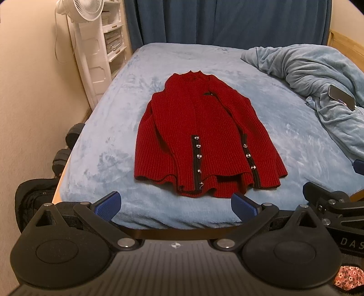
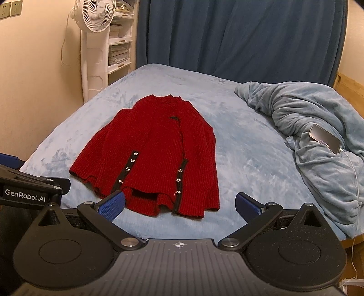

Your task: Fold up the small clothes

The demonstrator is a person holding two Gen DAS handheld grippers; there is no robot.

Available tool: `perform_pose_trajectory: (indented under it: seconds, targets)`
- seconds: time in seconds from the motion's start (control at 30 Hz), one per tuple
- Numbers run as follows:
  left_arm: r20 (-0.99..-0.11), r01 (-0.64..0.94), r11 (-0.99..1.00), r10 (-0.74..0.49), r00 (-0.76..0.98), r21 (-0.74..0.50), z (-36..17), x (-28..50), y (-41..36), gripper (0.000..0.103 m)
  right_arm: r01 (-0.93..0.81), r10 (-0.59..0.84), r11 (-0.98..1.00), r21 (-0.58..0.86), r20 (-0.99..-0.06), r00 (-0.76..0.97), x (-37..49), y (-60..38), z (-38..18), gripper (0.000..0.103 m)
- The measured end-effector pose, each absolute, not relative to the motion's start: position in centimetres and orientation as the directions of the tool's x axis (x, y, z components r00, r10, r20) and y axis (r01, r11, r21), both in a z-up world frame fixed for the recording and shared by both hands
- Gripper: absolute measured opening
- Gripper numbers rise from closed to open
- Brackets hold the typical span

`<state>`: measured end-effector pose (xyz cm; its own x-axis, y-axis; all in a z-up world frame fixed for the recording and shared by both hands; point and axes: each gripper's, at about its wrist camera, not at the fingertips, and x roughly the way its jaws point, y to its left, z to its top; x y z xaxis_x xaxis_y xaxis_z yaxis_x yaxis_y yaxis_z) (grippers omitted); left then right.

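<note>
Lying flat: red ribbed-knit cardigan (image 1: 200,136) with black button bands and small shiny buttons, both sleeves folded in over its front.
Place: middle of the light-blue fleece-covered bed (image 1: 102,141), apart from both grippers.
Long axis: collar toward the dark-blue curtain (image 1: 227,20), hem toward the cameras.
Left gripper (image 1: 175,202): blue-padded fingers spread wide, holding nothing, above the near bed edge.
Right gripper (image 2: 179,202): likewise spread, empty, just short of the hem.
Beside: crumpled light-blue blanket (image 2: 307,113) with a dark smartphone (image 2: 325,138) lying on it.

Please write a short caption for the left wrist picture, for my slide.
Open left gripper hovers before a red sweater lying flat on the blue bed.
</note>
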<state>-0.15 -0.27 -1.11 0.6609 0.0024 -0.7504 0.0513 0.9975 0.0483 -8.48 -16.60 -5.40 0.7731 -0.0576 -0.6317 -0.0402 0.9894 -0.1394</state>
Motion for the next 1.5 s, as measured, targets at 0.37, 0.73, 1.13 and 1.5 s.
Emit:
perform_pose_trajectory:
  seconds: [0.37, 0.73, 1.13, 1.5]
  targets:
    - [-0.752, 0.05, 0.998, 0.004, 0.659, 0.049, -1.17, -0.17, -0.32, 0.103, -0.039, -0.059, 0.989, -0.139, -0.636, 0.769, -8.43, -16.55, -5.48, 0.102]
    - [-0.752, 0.051, 0.997, 0.004, 0.66, 0.05, -1.18, -0.15, -0.29, 0.103, -0.039, -0.06, 0.989, -0.141, -0.636, 0.769, -8.44, -16.56, -5.5, 0.102]
    - [-0.751, 0.053, 0.997, 0.004, 0.66, 0.052, -1.25, -0.17, -0.29, 0.103, -0.042, -0.06, 0.989, -0.144, -0.636, 0.769, -8.43, -16.5, -5.46, 0.102]
    - [-0.753, 0.054, 0.997, 0.002, 0.658, 0.051, -1.35, -0.13, -0.26, 0.103, -0.047, -0.061, 0.987, -0.151, -0.636, 0.769, -8.35, -16.32, -5.54, 0.102]
